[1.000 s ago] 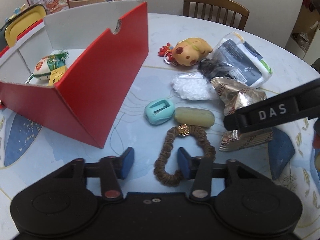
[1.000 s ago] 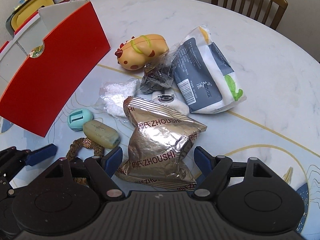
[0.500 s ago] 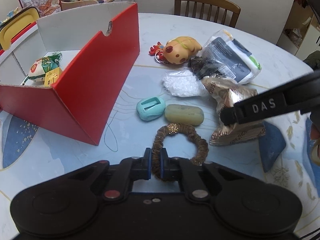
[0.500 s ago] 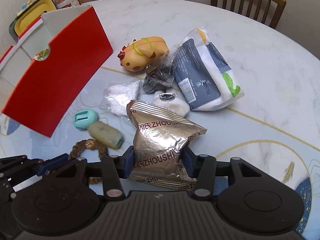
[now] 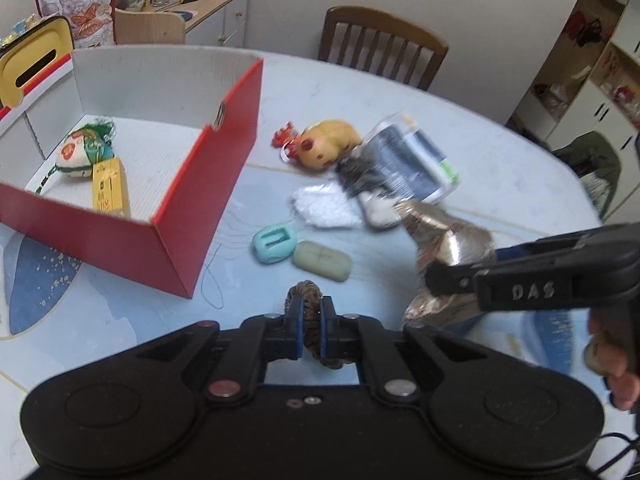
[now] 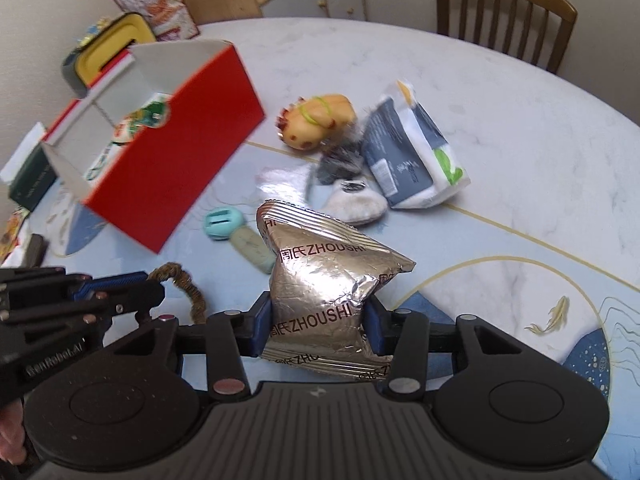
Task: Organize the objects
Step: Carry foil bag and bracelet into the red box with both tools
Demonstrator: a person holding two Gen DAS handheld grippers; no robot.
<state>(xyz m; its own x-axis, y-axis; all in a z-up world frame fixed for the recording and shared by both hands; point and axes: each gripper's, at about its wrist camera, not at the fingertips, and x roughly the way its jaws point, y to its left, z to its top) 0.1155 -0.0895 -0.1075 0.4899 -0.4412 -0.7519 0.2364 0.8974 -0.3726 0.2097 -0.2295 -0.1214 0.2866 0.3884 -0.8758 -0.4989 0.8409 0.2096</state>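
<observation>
Left gripper (image 5: 309, 330) pinching the brown hair scrunchie (image 5: 306, 300), lifted just right of the red box (image 5: 224, 184); soft, light, best held across the band. Right gripper (image 6: 316, 326) clamped on the foil snack bag (image 6: 324, 272), crinkly, slippery, crushable at mid-waist. Bag's underside hidden; far pile blurred.

A wooden chair (image 5: 384, 46) stands behind the table (image 6: 500, 120); jars crowd a sideboard (image 5: 216, 12).
</observation>
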